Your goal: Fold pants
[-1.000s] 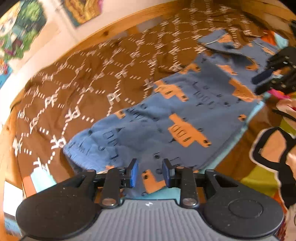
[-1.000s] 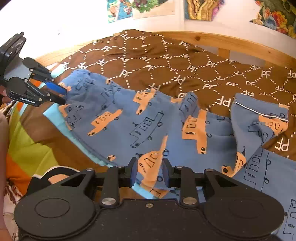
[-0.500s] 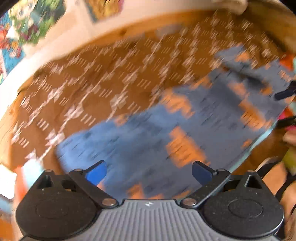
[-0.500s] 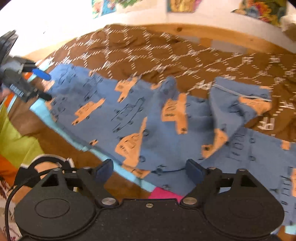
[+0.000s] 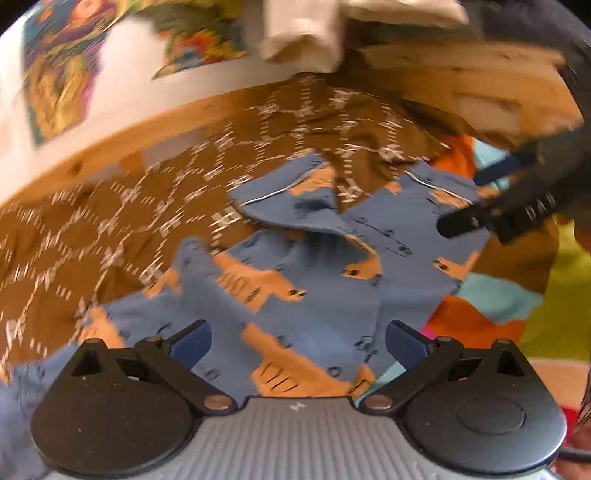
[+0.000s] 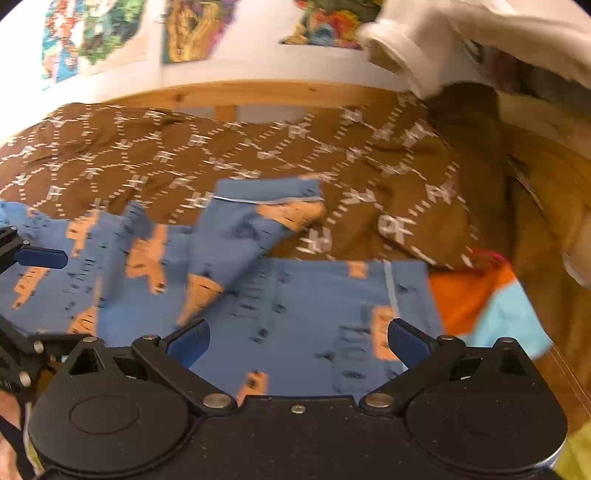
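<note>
Blue pants (image 5: 310, 295) with orange vehicle prints lie spread and rumpled on a brown patterned bedspread (image 5: 122, 229); they also show in the right wrist view (image 6: 295, 299). One leg end (image 6: 258, 214) is folded up and twisted over the rest. My left gripper (image 5: 297, 341) is wide open and empty, low over the pants. My right gripper (image 6: 297, 341) is wide open and empty over the other leg. The right gripper shows at the right of the left wrist view (image 5: 491, 192), the left gripper at the left of the right wrist view (image 6: 33, 258).
A wooden bed frame (image 6: 258, 96) runs behind the bedspread, under a white wall with colourful pictures (image 6: 192, 29). A multicoloured blanket (image 6: 491, 295) lies beside the pants. White cloth (image 6: 461, 44) hangs at the top right.
Both grippers went from shut to wide open and have swung along the pants toward the leg ends. The views are blurred by motion.
</note>
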### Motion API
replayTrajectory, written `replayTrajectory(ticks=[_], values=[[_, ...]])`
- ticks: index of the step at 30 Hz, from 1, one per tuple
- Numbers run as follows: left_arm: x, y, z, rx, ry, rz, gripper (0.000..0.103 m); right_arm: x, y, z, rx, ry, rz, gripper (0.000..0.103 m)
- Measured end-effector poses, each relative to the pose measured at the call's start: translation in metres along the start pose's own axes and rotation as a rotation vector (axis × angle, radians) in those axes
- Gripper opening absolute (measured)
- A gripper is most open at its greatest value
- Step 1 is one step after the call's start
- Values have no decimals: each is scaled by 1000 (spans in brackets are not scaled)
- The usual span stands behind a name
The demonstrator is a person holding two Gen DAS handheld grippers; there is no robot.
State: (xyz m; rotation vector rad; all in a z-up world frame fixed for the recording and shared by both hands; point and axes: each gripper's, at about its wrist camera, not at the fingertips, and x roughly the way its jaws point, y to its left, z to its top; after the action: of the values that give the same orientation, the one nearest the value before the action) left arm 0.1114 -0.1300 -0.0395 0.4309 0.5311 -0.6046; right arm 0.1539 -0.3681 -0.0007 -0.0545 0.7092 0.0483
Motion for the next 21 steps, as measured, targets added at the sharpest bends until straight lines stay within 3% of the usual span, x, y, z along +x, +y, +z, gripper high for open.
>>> replayTrajectory(ticks=[3, 6, 10, 16, 21], values=[[3, -15, -9, 86, -24, -6, 92, 1, -6, -9, -7, 24, -37, 102], [4, -25, -16, 157, -1, -31, 74, 6, -3, -12, -15, 49, -61, 102], [6, -22, -19, 158, 5, -54, 60, 11, 7, -5, -51, 33, -86, 102], [6, -22, -23, 202, 7, -32, 47, 19, 28, 12, -88, 9, -48, 102], [4, -31, -28, 277, 0, 16, 23, 23, 49, 16, -155, -13, -25, 100]])
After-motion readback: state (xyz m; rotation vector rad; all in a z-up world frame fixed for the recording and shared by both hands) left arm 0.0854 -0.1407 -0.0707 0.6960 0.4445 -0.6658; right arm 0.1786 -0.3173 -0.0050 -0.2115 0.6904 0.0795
